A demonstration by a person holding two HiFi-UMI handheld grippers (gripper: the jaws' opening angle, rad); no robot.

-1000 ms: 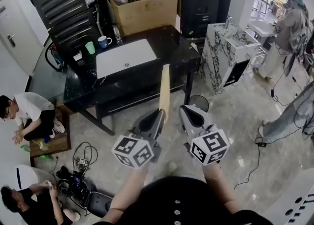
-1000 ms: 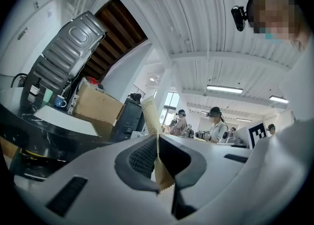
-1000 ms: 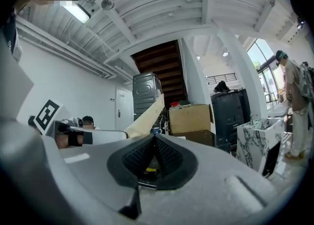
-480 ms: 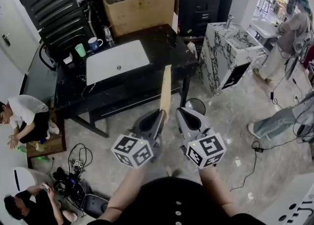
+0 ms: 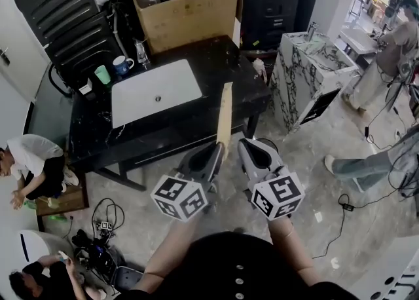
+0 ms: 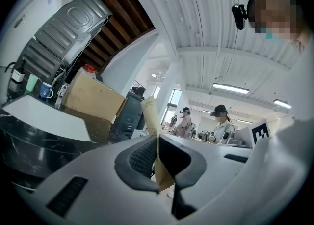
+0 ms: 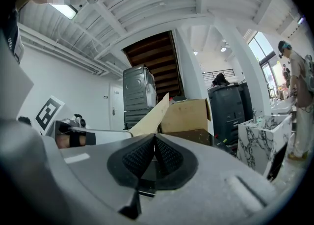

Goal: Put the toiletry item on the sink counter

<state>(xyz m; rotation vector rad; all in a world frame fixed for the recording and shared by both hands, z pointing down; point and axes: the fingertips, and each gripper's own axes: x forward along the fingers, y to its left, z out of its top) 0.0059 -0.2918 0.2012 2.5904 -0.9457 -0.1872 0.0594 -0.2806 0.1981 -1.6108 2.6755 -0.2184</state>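
left gripper (image 5: 211, 156): jaws clamped on the lower end of a flat tan packet (image 5: 224, 116); the left gripper view shows the packet (image 6: 149, 115) pinched between the pads, its bottom corner poking out below. the packet stands nearly upright in the air, in front of the black counter (image 5: 226, 63) and not on it. right gripper (image 5: 250, 153): just beside the left, jaws pressed together with nothing between them, as seen in the right gripper view (image 7: 154, 143). on the counter: white sink (image 5: 156, 92), blue mug (image 5: 121, 65), green cup (image 5: 103, 75), cardboard box (image 5: 190, 10).
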